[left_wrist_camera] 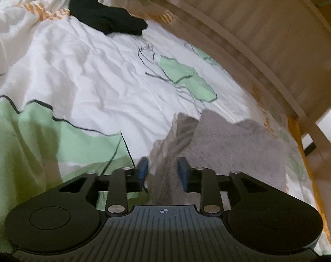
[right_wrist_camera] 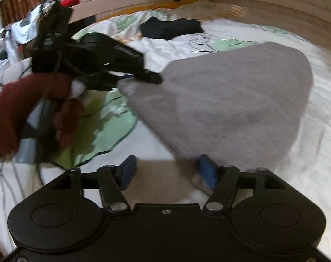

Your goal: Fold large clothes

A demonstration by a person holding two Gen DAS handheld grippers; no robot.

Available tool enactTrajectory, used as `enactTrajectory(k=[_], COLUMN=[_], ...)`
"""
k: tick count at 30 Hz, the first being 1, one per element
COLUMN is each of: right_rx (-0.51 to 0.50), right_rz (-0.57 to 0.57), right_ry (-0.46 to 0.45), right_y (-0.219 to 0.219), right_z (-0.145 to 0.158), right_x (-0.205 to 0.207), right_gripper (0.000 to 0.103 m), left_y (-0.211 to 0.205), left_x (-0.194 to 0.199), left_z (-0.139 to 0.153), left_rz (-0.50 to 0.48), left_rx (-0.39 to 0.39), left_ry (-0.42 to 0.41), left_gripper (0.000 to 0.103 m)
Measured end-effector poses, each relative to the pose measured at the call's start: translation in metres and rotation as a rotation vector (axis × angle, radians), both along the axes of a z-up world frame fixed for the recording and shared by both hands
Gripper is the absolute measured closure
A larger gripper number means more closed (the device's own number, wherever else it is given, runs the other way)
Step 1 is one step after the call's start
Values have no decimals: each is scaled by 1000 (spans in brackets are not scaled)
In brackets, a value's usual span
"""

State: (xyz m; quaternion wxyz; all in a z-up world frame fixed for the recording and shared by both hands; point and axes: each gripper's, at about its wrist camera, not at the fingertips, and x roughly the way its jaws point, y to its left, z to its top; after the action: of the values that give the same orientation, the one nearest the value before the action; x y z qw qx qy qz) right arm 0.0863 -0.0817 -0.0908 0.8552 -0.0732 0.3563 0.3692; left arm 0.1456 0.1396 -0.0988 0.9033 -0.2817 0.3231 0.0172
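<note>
A grey fleece cloth (left_wrist_camera: pixel 231 144) lies spread on the bed, and a bunched fold of it runs up between the blue pads of my left gripper (left_wrist_camera: pixel 163 170). The fold fills the gap from pad to pad. Seen from the right wrist, the left gripper (right_wrist_camera: pixel 152 77) holds one corner of the grey cloth (right_wrist_camera: pixel 231 98) raised off the bed, and a hand in a dark red sleeve (right_wrist_camera: pixel 23 109) grips its handle. My right gripper (right_wrist_camera: pixel 168 172) hangs open just above the bed. The cloth's near corner lies beside its right pad, with only shadowed bedspread between the pads.
The white quilt with green leaf print (left_wrist_camera: pixel 89 76) covers the bed. A black garment (left_wrist_camera: pixel 104 19) lies crumpled further back, also seen from the right wrist as the black garment (right_wrist_camera: pixel 169 29). A pale wooden bed frame (left_wrist_camera: pixel 274 32) runs along the far side. Clutter (right_wrist_camera: pixel 23 26) stands beyond the bed at the left.
</note>
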Motion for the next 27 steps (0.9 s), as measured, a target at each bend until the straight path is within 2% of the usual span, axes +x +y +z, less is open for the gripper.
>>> enactTrajectory(k=[3,5,8,10,12,13,14,15,17,22,27], right_rx=[45,91,176,215,220,216,213,213,207,199,136], right_rz=[8,-17,-80,-148,-228,-267,-312,-353,-423,-476,-424], right_ry=[18,15,-15,-52,-102,-116,-121,-120,-129,-157,-116], right_y=[-14,-30,-54,-71,-84,-89,-95,-100,-107,-107,-72], right_z=[14,25,45,56,61,62,62,60,57,52,29], right_x=[-5,-6,-2,6,18,25,33,42,55,84,119], right_gripper=[36,36,36,36,36,37,45,59,69,69,67], left_y=[-1,-2,-14,-25,-38,-44,-51,-57,-71,-86,-83], left_x=[-9,-13,-13,-5,9,16,26,33,47,65,70], left_z=[18,33,60,73,79,80,80,79,76,66,58], left_rz=[31,17,-57,-127,-208,-236,-269,-295,-343,-401,-408], left_rx=[45,57,110,150,154,154,166,181,229,303,333], left_ry=[-22,-55,-115,-140,-147,-145,-135,-129,-129,-130,-117], left_gripper=[68,62,48,43,40,39,39,39,39,39,39])
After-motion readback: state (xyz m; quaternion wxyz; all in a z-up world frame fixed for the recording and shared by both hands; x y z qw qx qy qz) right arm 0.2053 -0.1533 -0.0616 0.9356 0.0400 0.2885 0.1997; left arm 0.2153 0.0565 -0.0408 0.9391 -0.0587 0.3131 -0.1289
